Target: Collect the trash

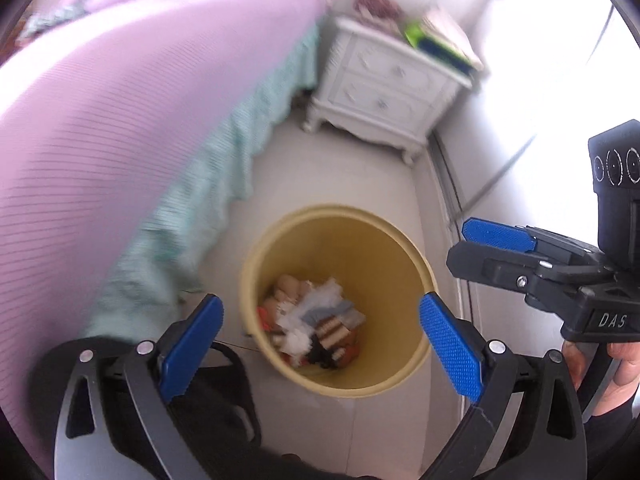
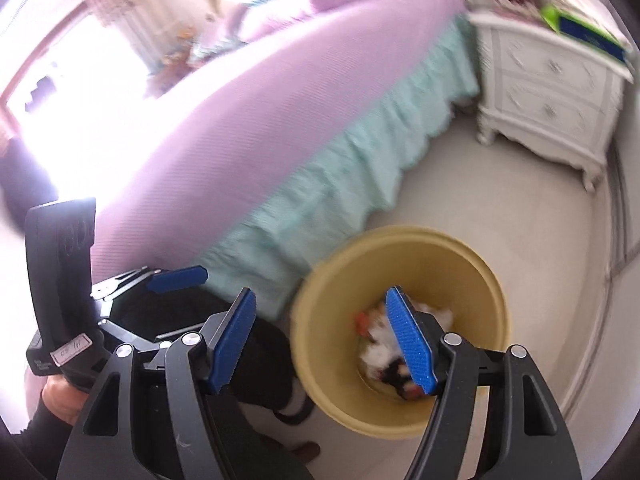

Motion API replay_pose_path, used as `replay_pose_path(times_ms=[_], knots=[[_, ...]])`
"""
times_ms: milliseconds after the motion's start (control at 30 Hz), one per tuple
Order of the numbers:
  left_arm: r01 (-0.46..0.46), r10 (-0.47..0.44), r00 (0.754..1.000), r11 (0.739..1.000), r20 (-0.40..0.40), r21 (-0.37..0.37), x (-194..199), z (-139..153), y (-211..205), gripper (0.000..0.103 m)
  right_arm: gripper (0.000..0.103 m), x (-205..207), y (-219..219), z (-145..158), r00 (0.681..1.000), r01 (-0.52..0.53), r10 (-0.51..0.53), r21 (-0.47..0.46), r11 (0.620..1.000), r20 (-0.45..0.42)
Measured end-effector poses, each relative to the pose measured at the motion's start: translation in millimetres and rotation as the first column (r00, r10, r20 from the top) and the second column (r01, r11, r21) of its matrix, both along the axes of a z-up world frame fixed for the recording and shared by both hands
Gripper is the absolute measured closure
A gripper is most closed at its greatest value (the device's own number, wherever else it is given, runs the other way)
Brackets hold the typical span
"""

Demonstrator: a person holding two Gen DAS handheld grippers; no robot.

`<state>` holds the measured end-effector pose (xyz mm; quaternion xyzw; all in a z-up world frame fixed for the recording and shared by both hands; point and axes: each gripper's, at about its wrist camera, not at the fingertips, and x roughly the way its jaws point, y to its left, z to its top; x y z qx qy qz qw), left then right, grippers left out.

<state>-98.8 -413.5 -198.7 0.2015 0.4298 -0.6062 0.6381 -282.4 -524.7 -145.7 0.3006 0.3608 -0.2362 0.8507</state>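
With both the left tool (image 1: 320,340) and right tool (image 2: 324,340) released and empty above the yellow bin (image 1: 416,268) holding the trash (image 1: 316,328) beside the bed (image 1: 120,120), the drop looks done; next, seek further litter.

A bedroom is shown, floored in pale tile (image 1: 352,168). A bed (image 2: 280,120) with lilac cover and mint skirt is set beside a white two-drawer nightstand (image 1: 384,84). Strong daylight is admitted through a window (image 2: 80,40).
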Motion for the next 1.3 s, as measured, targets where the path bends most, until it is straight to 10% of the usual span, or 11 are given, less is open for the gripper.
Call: replay_pose_path(times_ms=[167, 300, 500, 700, 900, 1100, 1300], knots=[[-0.17, 0.181, 0.979, 0.979, 0.093, -0.116, 31.9, 46.7, 61.3, 0.005, 0.036, 48.3, 28.3, 42.2, 0.983, -0.142, 0.152, -0.094, 0.985, 0.104], [-0.321, 0.354, 0.917, 0.928, 0.184, -0.188, 54.3, 81.6, 114.0, 0.005, 0.035, 97.8, 64.2, 77.9, 0.935, -0.283, 0.317, -0.199, 0.938, 0.162], [-0.557, 0.626, 0.733, 0.777, 0.266, -0.294, 84.4, 131.2, 198.4, 0.004, 0.026, 170.9, 130.2, 118.1, 0.826, -0.443, 0.52, -0.32, 0.837, 0.216], [-0.746, 0.831, 0.464, 0.553, 0.305, -0.371, 111.1, 159.3, 278.6, 0.004, 0.014, 224.6, 190.9, 138.1, 0.725, -0.52, 0.628, -0.374, 0.768, 0.283], [-0.849, 0.925, 0.257, 0.355, 0.281, -0.391, 134.5, 163.9, 339.6, 0.004, 0.008, 267.1, 242.7, 143.3, 0.66, -0.582, 0.693, -0.388, 0.715, 0.289], [-0.88, 0.949, 0.12, 0.237, 0.29, -0.412, 145.0, 169.3, 383.3, 0.004, 0.008, 295.2, 278.7, 144.8, 0.643, -0.59, 0.722, -0.435, 0.68, 0.257], [-0.894, 0.955, 0.071, 0.189, 0.288, -0.406, 165.6, 169.5, 399.4, 0.004, 0.008, 317.0, 294.7, 135.8, 0.633, -0.609, 0.737, -0.434, 0.664, 0.238]])
